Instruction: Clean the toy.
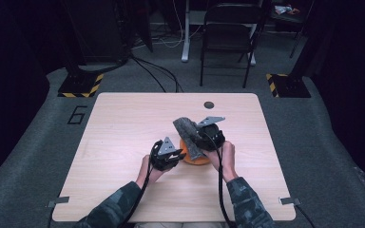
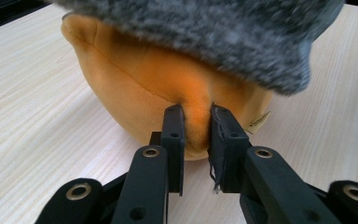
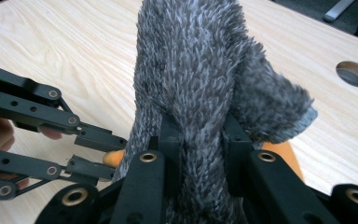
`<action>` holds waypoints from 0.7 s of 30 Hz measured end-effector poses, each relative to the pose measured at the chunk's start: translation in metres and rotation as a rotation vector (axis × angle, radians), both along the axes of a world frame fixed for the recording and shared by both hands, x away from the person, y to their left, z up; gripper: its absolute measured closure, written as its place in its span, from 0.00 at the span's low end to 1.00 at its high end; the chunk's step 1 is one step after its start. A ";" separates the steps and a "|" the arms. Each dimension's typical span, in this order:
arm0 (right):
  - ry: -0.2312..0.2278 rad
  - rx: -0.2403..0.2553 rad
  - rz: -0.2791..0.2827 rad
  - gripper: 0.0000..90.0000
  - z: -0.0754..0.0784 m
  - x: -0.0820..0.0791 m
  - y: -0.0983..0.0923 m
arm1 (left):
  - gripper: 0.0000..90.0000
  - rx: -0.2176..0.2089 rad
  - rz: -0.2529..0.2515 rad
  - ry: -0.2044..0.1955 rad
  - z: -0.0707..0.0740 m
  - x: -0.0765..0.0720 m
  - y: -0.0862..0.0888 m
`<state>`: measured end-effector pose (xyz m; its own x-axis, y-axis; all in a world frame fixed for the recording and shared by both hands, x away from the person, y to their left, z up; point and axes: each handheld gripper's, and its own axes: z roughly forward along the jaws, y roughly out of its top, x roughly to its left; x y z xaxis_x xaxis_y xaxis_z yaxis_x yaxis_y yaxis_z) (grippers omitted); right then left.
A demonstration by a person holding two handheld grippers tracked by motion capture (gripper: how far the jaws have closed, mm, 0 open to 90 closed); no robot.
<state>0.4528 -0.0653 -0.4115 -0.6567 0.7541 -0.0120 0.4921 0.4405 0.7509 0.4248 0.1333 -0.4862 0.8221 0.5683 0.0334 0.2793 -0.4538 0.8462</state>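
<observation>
Grey carpet surrounds a pale wooden table (image 1: 123,123), with a folding chair (image 1: 228,33) well beyond its far edge and yellow-black striped stand bases (image 1: 81,85) off both far corners. Near the table's middle, slightly toward the person's side, sits an orange plush toy (image 2: 135,84), well clear of every edge; a round cable hole (image 1: 209,104) lies near the far edge. The left gripper (image 2: 196,130) comes at the toy from the person's left, and its jaws are clamped on a fold of the orange plush low on its side. The right gripper (image 3: 200,140) is held over the toy from the right, its jaws clamped on a grey fuzzy sock (image 3: 191,70), which rises tilted away above the plush and drapes over its top. Wide bare wood stays open to the left, to the right and toward the far edge; the near strip is crossed by both camouflage sleeves (image 1: 109,209).
</observation>
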 end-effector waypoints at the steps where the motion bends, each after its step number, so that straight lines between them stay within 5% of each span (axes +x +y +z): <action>1: 0.003 -0.007 0.001 0.83 -0.002 0.001 0.002 | 0.85 -0.001 0.000 -0.001 -0.001 0.000 0.000; 15: -0.017 0.008 0.064 0.82 -0.011 -0.001 0.011 | 0.85 -0.004 0.020 0.017 -0.003 0.000 0.001; 21: -0.054 -0.079 0.052 0.83 -0.013 -0.004 0.014 | 0.87 0.005 0.017 0.010 -0.003 -0.001 0.001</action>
<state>0.4490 -0.0510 -0.4243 -0.6918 0.7142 -0.1059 0.4270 0.5230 0.7377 0.4241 0.1340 -0.4891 0.8123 0.5825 0.0282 0.2954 -0.4528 0.8413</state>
